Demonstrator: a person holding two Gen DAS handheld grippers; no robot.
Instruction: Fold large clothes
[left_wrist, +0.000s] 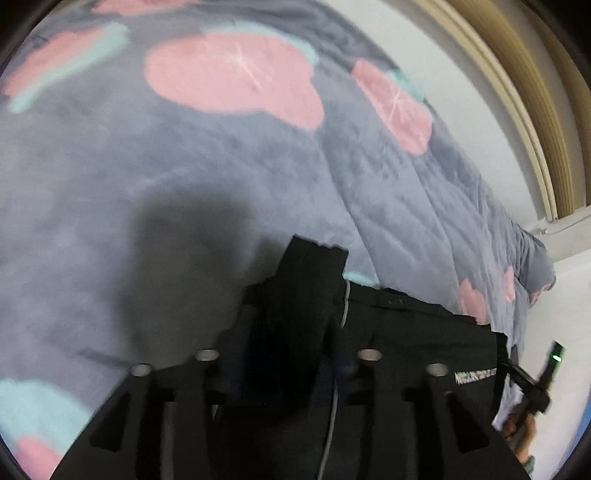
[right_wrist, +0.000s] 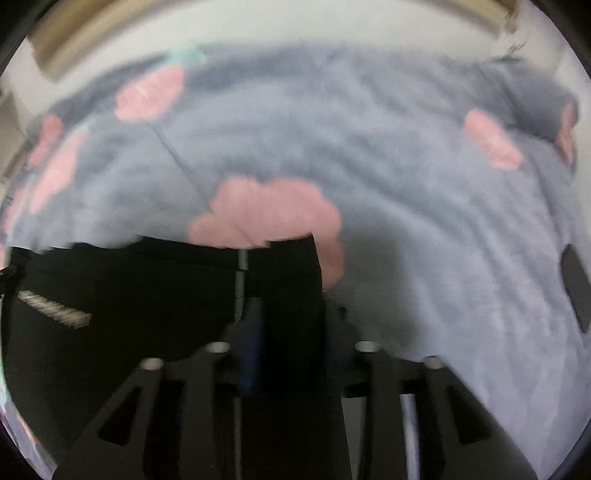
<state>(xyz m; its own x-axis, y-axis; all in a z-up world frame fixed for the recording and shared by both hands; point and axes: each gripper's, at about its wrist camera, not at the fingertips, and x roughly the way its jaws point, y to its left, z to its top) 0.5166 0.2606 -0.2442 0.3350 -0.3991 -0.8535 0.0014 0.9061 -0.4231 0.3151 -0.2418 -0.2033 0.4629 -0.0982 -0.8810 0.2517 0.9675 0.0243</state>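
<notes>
Black garment clamped by left gripper, right gripper.

The matte black two-finger left gripper carries four round silver bolt heads. The matching black right gripper shows blue padding on one finger.

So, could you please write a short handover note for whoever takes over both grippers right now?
Left gripper: shut on a corner of the black garment.
Right gripper: shut on the garment's other corner, seen in the right wrist view.
The garment hangs stretched between the two, above the grey blanket with pink patches.
Done: both corners gripped, garment lifted.
Left: lay it flat on the blanket, then fold. No fold visible yet; both views are blurred.
</notes>
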